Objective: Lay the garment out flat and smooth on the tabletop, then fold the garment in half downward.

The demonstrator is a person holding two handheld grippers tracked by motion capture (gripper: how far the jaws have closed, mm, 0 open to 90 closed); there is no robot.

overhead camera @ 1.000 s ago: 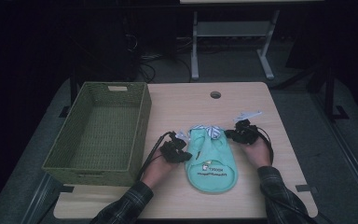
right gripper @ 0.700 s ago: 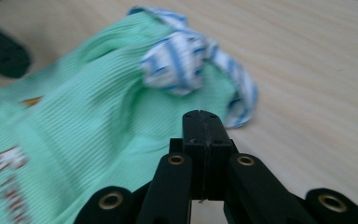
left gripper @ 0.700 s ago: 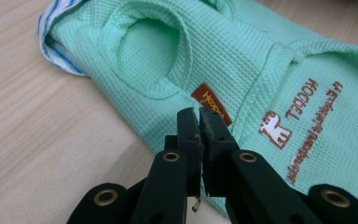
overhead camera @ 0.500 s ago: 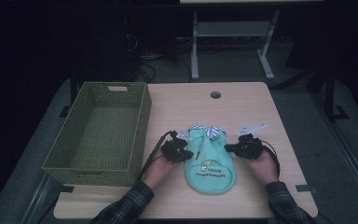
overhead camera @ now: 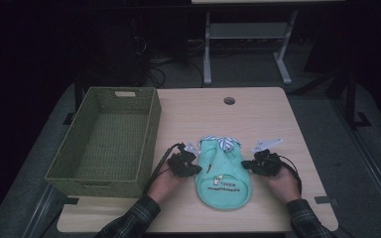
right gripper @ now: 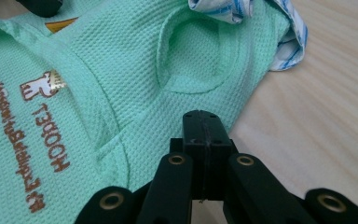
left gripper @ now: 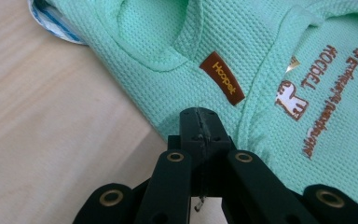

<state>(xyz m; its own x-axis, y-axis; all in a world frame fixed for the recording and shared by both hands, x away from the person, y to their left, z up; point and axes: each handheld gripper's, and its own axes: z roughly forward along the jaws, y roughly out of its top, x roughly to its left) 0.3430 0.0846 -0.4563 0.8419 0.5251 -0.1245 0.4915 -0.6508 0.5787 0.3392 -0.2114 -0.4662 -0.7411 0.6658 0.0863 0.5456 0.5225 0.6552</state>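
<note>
Garment: the mint-green pet shirt lay flat near the front edge of the table, a little right of the middle, striped collar pointing toward the far edge.
Left gripper: your left gripper sat at the shirt's left edge; in the left gripper view its jaws were pressed together with no gap, tips at the hem below the brown label. Whether fabric was pinched between them, I could not tell.
Right gripper: your right gripper mirrored it at the right edge, jaws likewise closed tight beside the sleeve opening; a grip on cloth could not be confirmed.
Progress: I judged this early going. Shirt spread and unfolded, woven basket empty, so the fold or the put-away was all left to do.
Edges: the shirt's bottom hem lay close to the front edge, little margin there.
Open room: bare tabletop stretched behind the collar to the cable hole, and right toward the far right corner. The basket walled off the left edge.
</note>
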